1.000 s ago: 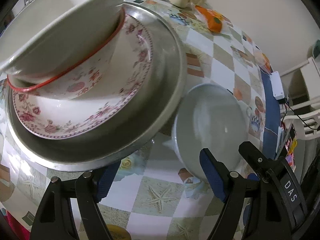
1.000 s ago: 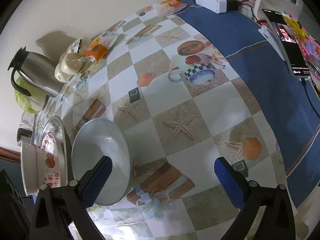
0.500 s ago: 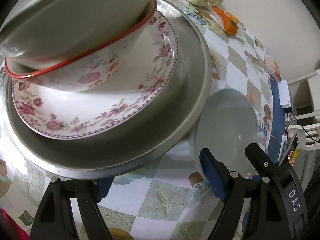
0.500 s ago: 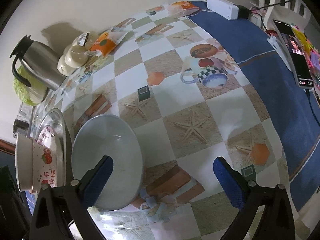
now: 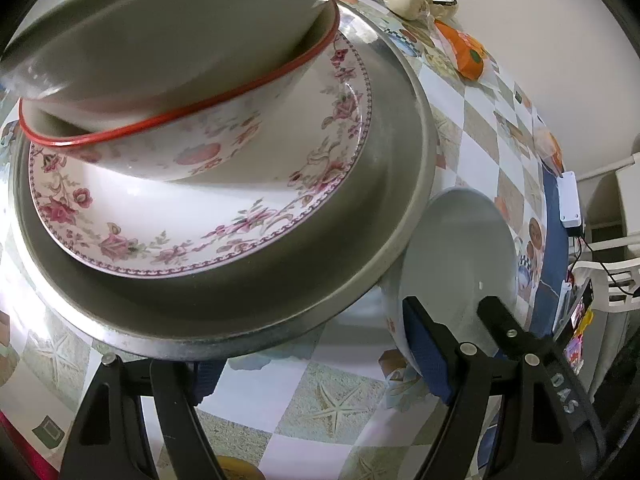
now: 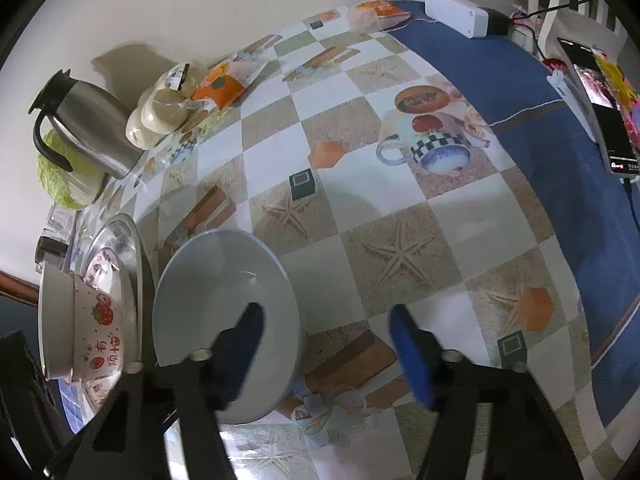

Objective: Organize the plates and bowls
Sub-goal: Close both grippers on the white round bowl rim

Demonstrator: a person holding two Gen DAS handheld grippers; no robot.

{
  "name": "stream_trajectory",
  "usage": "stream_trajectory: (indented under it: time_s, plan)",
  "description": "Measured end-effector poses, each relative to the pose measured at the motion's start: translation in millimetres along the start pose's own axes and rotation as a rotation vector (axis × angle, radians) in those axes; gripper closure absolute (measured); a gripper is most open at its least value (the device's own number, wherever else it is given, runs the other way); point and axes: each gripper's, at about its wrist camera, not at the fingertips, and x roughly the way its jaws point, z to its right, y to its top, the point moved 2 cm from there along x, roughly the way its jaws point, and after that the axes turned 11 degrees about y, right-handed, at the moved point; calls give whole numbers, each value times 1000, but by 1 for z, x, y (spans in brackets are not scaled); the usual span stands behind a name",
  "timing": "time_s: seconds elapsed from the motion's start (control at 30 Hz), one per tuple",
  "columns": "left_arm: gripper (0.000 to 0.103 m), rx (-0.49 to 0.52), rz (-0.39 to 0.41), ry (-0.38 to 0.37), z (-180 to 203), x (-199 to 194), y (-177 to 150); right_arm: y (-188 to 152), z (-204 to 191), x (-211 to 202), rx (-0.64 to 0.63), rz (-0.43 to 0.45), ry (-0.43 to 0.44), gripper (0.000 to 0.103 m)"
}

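Notes from my right-hand view, things off to the side only. Checkered tablecloth (image 6: 400,216) under everything, printed with starfish and mugs, a blue band along its 3 o'clock edge. Steel thermos jug (image 6: 92,124) with a black handle stands at 10 o'clock by the wall; a pale green cabbage (image 6: 64,184), I think, just behind it. Bagged white buns (image 6: 160,116) touch an orange packet (image 6: 220,88) at 11 o'clock. White power strip (image 6: 456,20) at 1 o'clock, cable trailing off. A phone (image 6: 600,104), screen lit, lies at 2 o'clock.
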Motion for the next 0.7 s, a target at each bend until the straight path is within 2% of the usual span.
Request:
stream_trajectory:
  time_s: [0.03, 0.13, 0.3, 0.43, 0.7]
  plan:
    - [22, 1, 0, 0, 0, 0, 0, -1, 0, 2, -1, -5, 1, 51]
    - [22, 7, 1, 1, 3, 0, -1, -4, 2, 9, 3, -24, -15, 59]
    - [22, 52, -4, -11, 18, 3, -3, -4, 9, 2, 8, -11, -53, 59]
    - [22, 155, 27, -14, 39, 2, -6, -3, 19, -6, 22, 5, -81, 59]
    - [23, 290, 48, -1, 71, 15, -10, -1, 40, -15, 80, 18, -48, 59]
